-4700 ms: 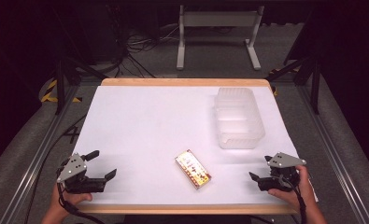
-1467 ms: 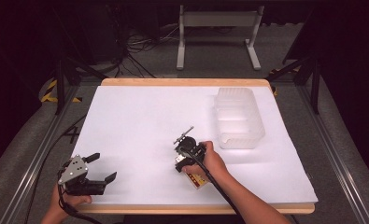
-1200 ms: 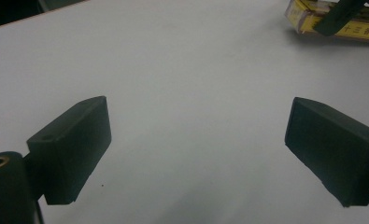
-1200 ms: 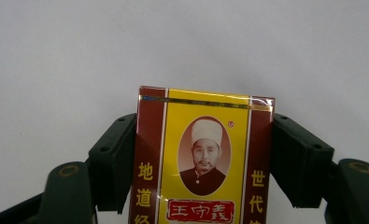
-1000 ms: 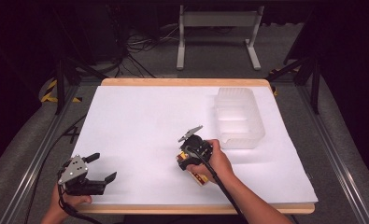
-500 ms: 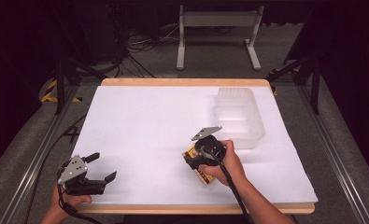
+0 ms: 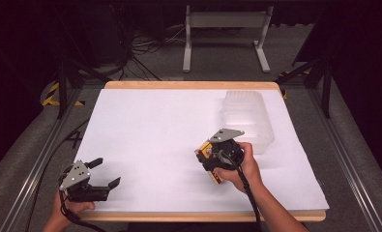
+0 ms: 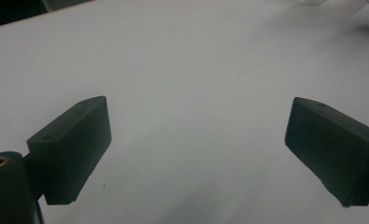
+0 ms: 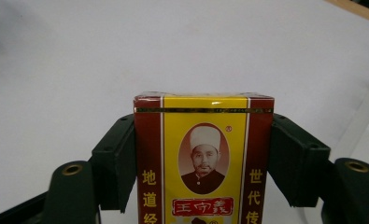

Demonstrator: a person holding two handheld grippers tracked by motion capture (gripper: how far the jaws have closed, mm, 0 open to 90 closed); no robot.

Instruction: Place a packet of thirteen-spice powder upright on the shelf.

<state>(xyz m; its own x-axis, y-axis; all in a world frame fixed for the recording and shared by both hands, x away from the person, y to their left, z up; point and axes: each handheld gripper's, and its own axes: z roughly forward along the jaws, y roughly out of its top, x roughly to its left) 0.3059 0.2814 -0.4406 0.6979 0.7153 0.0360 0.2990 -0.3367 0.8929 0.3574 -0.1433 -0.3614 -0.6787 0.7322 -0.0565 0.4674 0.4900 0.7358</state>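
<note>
A yellow and dark red box (image 9: 203, 154) with a printed portrait and Chinese characters sits between the two black jaws of my right gripper (image 9: 203, 163), which press on its long sides. From above, the right gripper (image 7: 213, 157) holds the box (image 7: 207, 149) a little over the white table (image 7: 159, 130), just left of a clear plastic container (image 7: 246, 116). My left gripper (image 7: 106, 174) rests near the table's front left corner, its jaws wide apart over bare white surface. In the left gripper view the fingers (image 8: 70, 149) have nothing between them.
The clear plastic container stands at the right rear of the table, close to the held box. A wooden table edge (image 7: 203, 216) runs along the front. Behind the table stand a metal frame (image 7: 225, 34) and cables on the floor.
My right gripper took hold of the box near the table's front middle, lifted it and carried it to the right toward the clear container. The left gripper has stayed still.
</note>
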